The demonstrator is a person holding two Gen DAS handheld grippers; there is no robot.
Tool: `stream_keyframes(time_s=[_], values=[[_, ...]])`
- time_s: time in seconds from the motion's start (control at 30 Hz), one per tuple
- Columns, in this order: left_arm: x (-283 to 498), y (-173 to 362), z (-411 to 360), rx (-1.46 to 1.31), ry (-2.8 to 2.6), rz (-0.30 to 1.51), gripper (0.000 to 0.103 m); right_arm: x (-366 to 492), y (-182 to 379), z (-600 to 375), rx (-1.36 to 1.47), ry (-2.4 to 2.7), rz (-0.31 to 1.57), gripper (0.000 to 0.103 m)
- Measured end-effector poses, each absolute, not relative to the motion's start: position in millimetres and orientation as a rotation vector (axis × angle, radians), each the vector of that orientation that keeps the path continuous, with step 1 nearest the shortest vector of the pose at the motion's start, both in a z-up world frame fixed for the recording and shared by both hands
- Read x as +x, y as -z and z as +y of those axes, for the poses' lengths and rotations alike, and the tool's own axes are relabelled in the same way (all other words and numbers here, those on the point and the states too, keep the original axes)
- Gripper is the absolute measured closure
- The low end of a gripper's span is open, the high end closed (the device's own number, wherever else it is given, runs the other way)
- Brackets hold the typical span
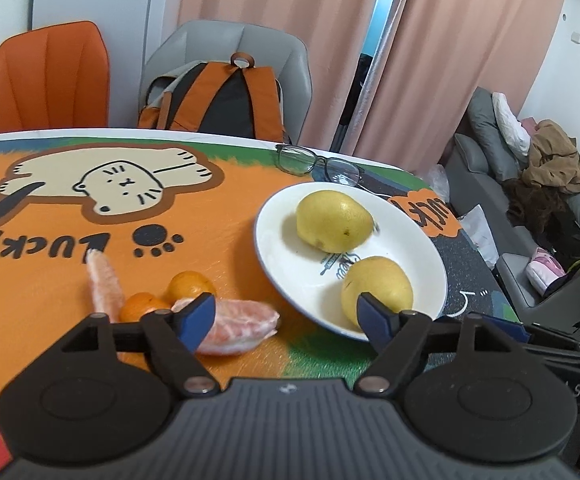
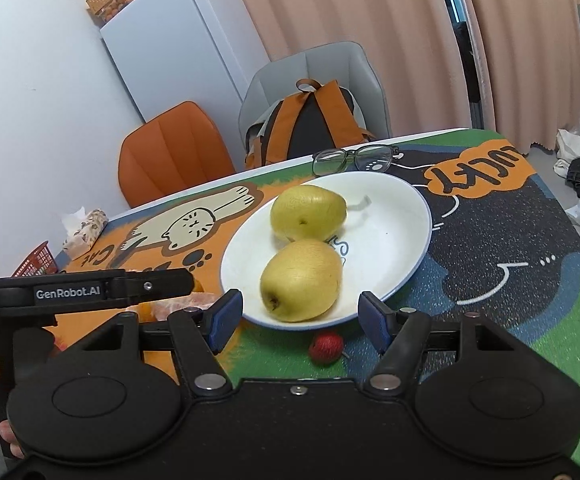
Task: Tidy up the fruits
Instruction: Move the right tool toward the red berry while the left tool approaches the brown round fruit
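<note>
Nearest to me on the right is a small red fruit (image 2: 326,347), lying on the surface (image 2: 509,300) just this side of the white plate (image 2: 401,216) and between the spread tips of my right gripper (image 2: 299,322), whose jaws stand wide and hold nothing. I judge it is next for that hand, since it sits loose while two yellow pears are on the plate, the near pear (image 2: 301,280) by the front rim and the far pear (image 2: 307,212) just behind it, close together. My left gripper (image 1: 286,320) hovers left of the plate, jaws also wide and empty, over the loose citrus: a peeled segment (image 1: 242,330) lies partly under my left tip, with two small oranges (image 1: 188,288) just behind it and another peeled piece (image 1: 104,282) further left. These stay off the plate, so I take gathering them as the remaining work. A pair of glasses (image 1: 317,164) rests past the plate's far rim, and I should keep clear of them. Beyond the surface a backpack (image 1: 218,100) leans on a grey chair.
</note>
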State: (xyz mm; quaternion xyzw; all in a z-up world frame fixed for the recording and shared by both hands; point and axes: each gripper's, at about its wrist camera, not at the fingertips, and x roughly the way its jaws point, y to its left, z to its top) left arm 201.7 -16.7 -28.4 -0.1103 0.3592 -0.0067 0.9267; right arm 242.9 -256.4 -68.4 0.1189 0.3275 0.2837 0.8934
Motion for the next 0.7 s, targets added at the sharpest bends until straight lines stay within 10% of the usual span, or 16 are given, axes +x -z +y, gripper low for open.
stream_keyframes(time_s=[0.7], values=[[138, 30, 18, -0.258, -0.078, 0.709, 0.009, 200, 67, -254, 0.215, -0.586, 0.676, 0.008]])
